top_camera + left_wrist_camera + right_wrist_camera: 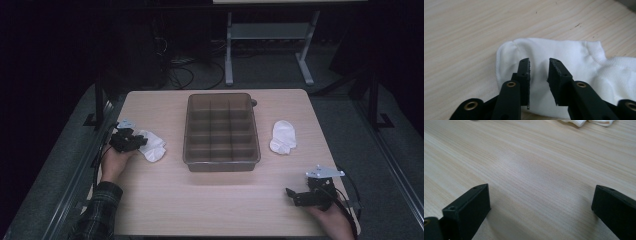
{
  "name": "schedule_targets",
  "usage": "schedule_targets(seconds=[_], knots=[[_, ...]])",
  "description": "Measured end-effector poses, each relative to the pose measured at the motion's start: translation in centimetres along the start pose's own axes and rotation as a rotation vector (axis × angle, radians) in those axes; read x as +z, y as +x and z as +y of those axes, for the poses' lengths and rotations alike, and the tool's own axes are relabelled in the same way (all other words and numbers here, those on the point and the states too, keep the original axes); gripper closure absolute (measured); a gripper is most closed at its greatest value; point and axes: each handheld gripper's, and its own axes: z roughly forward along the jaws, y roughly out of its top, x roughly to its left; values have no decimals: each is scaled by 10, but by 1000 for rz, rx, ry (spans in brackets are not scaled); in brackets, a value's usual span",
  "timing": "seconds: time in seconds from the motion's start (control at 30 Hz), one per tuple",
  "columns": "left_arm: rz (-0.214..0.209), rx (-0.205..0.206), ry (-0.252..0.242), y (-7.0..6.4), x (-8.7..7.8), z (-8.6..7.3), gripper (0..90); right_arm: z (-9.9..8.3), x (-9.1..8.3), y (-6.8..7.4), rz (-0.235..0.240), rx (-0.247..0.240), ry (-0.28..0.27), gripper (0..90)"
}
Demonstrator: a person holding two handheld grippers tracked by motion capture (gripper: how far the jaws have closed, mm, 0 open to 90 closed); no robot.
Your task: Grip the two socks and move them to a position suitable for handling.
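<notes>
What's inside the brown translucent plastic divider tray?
The brown translucent plastic divider tray shows bare compartments in a grid, nothing inside. Both white socks lie outside on the wooden table.

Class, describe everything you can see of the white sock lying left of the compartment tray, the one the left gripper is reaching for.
The white fabric sock is short and soft-looking, with a ribbed cuff band and a rounded, slightly puckered end. It lies flat and a little crumpled on the pale wooden table, left of the brown translucent plastic compartment tray and apart from it. The left gripper is over it, jaws narrowly parted with sock fabric between them; whether they press the cloth cannot be told.
</notes>
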Motion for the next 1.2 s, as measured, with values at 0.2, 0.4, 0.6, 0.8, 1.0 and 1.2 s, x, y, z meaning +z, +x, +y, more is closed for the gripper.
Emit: schedule_targets(seconds=[0.2, 0.4, 0.6, 0.8, 1.0, 1.2], knots=[[-7, -14, 1, 1, 1, -1, 860, 0, 0, 0, 0, 1, 0, 15], [0, -20, 10, -2, -1, 1, 880, 0, 0, 0, 1, 1, 0, 15], [-11, -47, -2, -7, -11, 6, 881, 0, 0, 0, 1, 1, 0, 15], [-17, -45, -25, -18, -29, 13, 881, 0, 0, 0, 0, 1, 0, 15], [-27, -23, -59, -30, -44, 18, 881, 0, 0, 0, 0, 1, 0, 15], [-40, -5, -83, -40, -57, 20, 881, 0, 0, 0, 0, 1, 0, 15]])
